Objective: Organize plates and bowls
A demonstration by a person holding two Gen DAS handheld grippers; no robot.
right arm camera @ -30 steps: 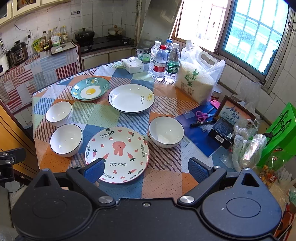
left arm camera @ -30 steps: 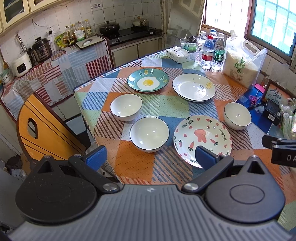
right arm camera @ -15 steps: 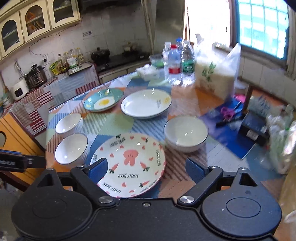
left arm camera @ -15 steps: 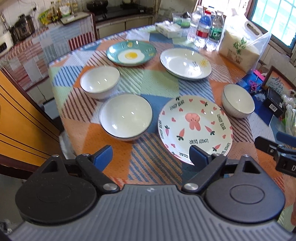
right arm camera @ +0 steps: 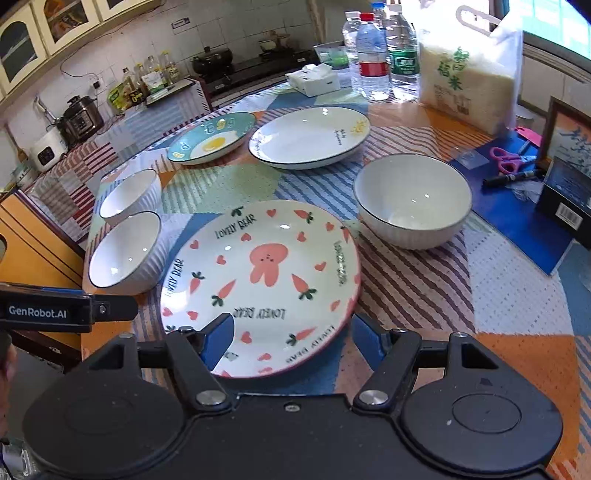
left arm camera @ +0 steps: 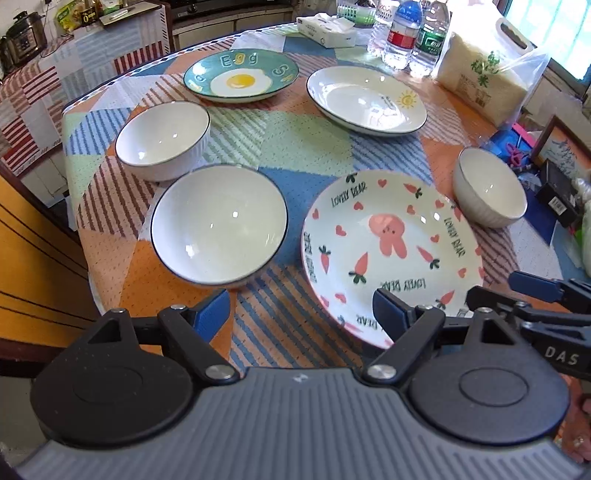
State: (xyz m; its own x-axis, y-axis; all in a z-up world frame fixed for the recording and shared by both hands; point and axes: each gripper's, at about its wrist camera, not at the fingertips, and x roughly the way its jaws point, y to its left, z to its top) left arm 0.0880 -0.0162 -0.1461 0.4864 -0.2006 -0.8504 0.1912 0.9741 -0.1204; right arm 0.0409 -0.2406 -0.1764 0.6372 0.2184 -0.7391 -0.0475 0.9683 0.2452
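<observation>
A pink bunny plate (left arm camera: 388, 240) (right arm camera: 262, 280) lies at the table's near side. A white bowl (left arm camera: 219, 225) (right arm camera: 123, 251) sits to its left, a second bowl (left arm camera: 162, 138) behind that, and a third bowl (left arm camera: 489, 188) (right arm camera: 412, 199) to the right. An egg plate (left arm camera: 240, 75) and a white sun plate (left arm camera: 365, 99) lie farther back. My left gripper (left arm camera: 299, 312) hovers low, its jaws closing over bare cloth between the near bowl and the bunny plate. My right gripper (right arm camera: 291, 339) is closing too, with the bunny plate's near rim between its fingers, untouched.
Water bottles (left arm camera: 402, 33), a tissue box (left arm camera: 327, 27) and a rice bag (left arm camera: 484, 74) stand at the table's back. A blue mat with scissors (right arm camera: 504, 158), a pen and a framed picture fills the right side. An orange chair (left arm camera: 33, 258) stands at the left.
Both grippers have come down and forward toward the table's near side, so the near bowl and the bunny plate loom larger. Both pairs of fingers have narrowed somewhat.
</observation>
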